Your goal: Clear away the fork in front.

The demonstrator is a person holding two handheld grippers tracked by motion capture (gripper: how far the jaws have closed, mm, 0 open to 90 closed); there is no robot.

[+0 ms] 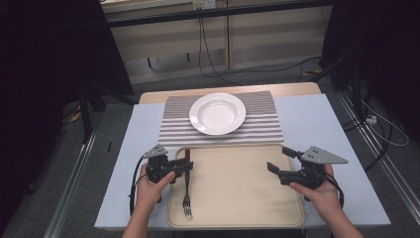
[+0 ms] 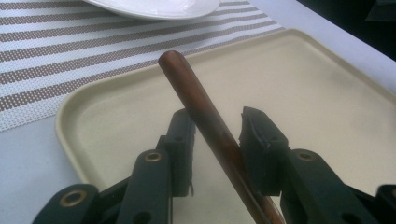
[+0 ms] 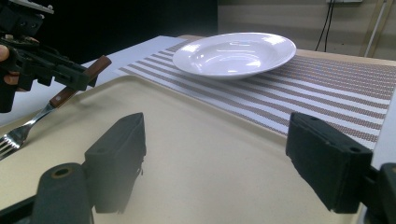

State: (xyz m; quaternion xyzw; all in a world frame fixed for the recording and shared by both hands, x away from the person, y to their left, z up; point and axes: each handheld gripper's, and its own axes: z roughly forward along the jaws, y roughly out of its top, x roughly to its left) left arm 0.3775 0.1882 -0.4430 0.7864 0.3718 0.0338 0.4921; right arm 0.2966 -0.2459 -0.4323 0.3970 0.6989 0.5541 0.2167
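High view: the left claw (image 1: 184,167), at lower left of centre, sits over the brown handle of a fork (image 1: 187,194) lying along the left edge of a beige tray (image 1: 237,208) on the worktop (image 1: 317,119); the tines point to the bottom of the frame. The right claw (image 1: 278,160), at lower right, hovers over the tray's right part with nothing in it. A white plate (image 1: 217,113) stands on a striped placemat (image 1: 262,126) above the tray, at centre frame. Left gripper view: the handle runs diagonally between the two jaws, touching the left jaw and close against the right one; the jaws stand narrowly apart around it, and I cannot tell whether they clamp it firmly. Right gripper view: the right claw's jaws stand wide apart, empty, above bare tray; at upper left the other claw has the fork by its handle, tines resting low on the tray. Judgement: the grasp on the fork is at hand or just made; lifting it and laying it out by the plate remain undone.
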